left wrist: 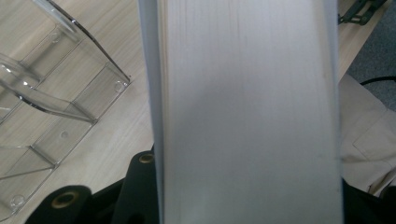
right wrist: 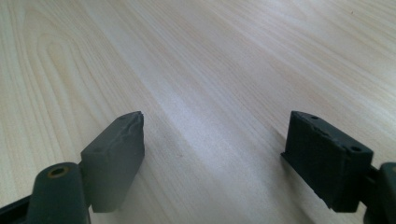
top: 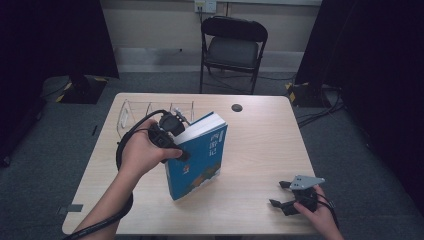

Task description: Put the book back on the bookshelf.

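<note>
Looks like a lab recording setup: black curtains (top: 55,35) both sides, grey carpet (top: 350,145), lone wooden table (top: 260,150), folding chair (top: 232,47) against wall, cables (top: 320,115) on floor, wall socket (top: 205,6).

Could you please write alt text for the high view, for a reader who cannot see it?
The left gripper holds a blue book upright and tilted on a wooden table, beside a clear rack. The right gripper rests open at the table's near right edge.

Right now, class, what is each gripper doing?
Left gripper: closed on the blue book.
Right gripper: open, holding nothing, low over the table.
</note>
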A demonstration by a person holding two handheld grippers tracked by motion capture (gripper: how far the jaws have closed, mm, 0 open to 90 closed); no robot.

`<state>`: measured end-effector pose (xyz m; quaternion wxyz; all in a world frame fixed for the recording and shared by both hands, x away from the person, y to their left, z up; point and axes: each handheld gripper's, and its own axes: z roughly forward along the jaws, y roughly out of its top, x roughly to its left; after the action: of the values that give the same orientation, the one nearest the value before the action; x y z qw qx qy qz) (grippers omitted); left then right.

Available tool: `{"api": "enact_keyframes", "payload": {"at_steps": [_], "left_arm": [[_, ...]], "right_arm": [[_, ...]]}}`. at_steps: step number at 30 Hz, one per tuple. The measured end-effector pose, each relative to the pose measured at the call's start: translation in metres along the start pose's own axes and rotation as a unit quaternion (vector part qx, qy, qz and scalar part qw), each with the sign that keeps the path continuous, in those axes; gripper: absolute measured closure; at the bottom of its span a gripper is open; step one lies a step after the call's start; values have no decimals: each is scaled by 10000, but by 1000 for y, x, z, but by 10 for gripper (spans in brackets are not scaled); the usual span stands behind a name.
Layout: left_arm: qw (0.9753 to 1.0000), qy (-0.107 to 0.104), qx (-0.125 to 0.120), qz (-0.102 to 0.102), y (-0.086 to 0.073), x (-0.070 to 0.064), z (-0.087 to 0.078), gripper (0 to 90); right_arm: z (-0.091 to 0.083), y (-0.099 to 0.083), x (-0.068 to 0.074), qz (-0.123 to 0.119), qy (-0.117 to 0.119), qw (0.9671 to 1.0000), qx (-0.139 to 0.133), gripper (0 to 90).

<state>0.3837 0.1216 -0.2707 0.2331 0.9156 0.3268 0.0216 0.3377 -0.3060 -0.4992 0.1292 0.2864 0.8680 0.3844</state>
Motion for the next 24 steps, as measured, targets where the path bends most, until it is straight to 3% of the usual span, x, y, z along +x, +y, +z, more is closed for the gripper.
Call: {"api": "enact_keyframes", "payload": {"at_steps": [1, 24], "left_arm": [[9999, -5, -58, -85, -1, 0, 0, 619], [9989, 226, -44, -418, -23, 31, -20, 620]], "right_arm": [[0, 0, 0, -2, 0, 10000, 1, 194], [-1, -1, 0, -7, 3, 10000, -1, 194]]}}
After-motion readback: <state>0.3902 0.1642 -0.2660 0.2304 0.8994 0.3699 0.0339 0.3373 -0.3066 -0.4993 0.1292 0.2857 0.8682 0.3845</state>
